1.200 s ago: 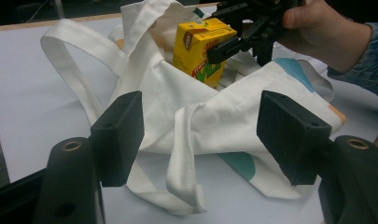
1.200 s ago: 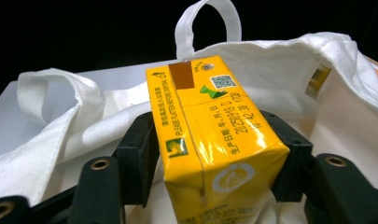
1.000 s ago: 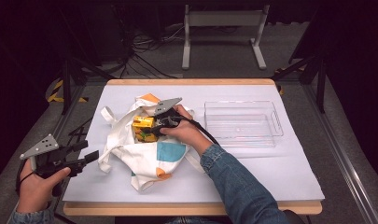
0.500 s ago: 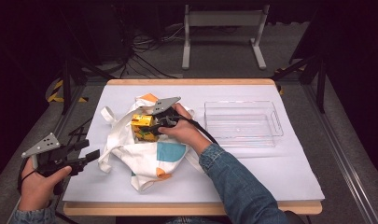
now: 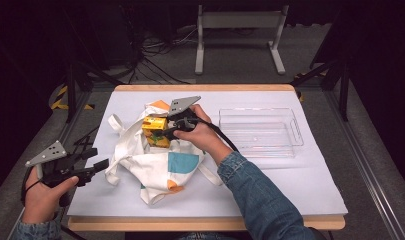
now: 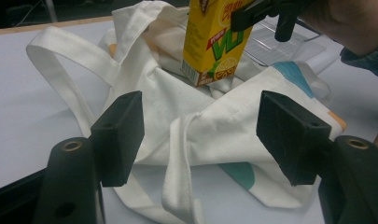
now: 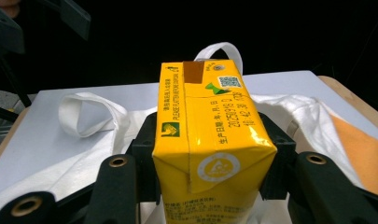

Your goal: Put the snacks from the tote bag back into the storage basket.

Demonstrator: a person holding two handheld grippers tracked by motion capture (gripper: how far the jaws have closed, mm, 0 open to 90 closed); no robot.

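The yellow carton [image 5: 155, 131], clamped between the right gripper [image 5: 166, 131] jaws, now sits higher above the white bag [image 5: 157, 165] than before, near the table's [image 5: 270, 195] far-left part. The left gripper [image 5: 101, 165] waits with jaws apart, empty.

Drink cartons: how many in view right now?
1. The yellow drink carton is clamped upright in the right gripper, just above the mouth of the white tote bag. More cartons could be hidden inside the bag; the clear tray holds none.
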